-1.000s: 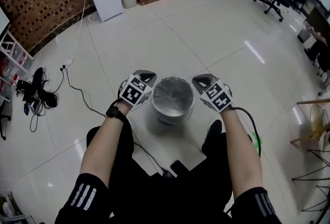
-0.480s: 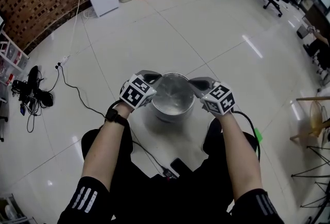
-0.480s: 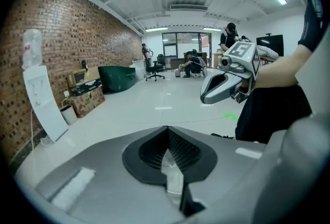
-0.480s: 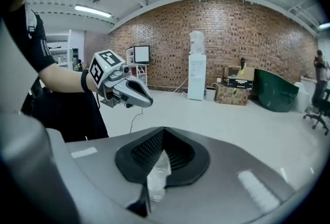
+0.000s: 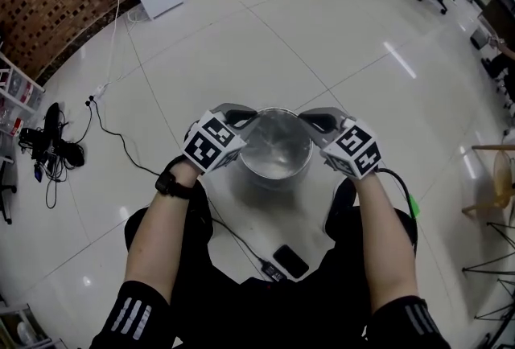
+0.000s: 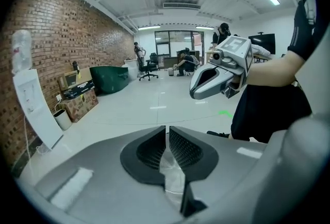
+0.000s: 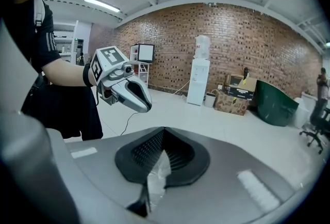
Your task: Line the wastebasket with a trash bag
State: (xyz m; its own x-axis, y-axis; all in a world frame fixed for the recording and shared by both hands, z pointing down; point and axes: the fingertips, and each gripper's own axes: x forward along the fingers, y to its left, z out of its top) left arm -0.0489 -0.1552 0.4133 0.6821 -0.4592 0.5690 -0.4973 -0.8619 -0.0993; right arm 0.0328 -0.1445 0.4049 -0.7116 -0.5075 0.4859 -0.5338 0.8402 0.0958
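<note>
Observation: against the earlier frames, both grippers have closed in from the flanks of the wastebasket (image 5: 276,154) and now sit over its rim, on opposite sides.

Left gripper (image 6: 167,135): its jaws have just been opening to a narrow slit, with clear trash bag (image 6: 173,169) film still caught between the pads.

Right gripper (image 7: 162,146): jaws fully together, pinching the film.

The wastebasket stands on the floor between the person's feet.

Assessment: the bag mouth looks spread across the rim. The left side appears about to be let go, so folding over seems nearly done.
</note>
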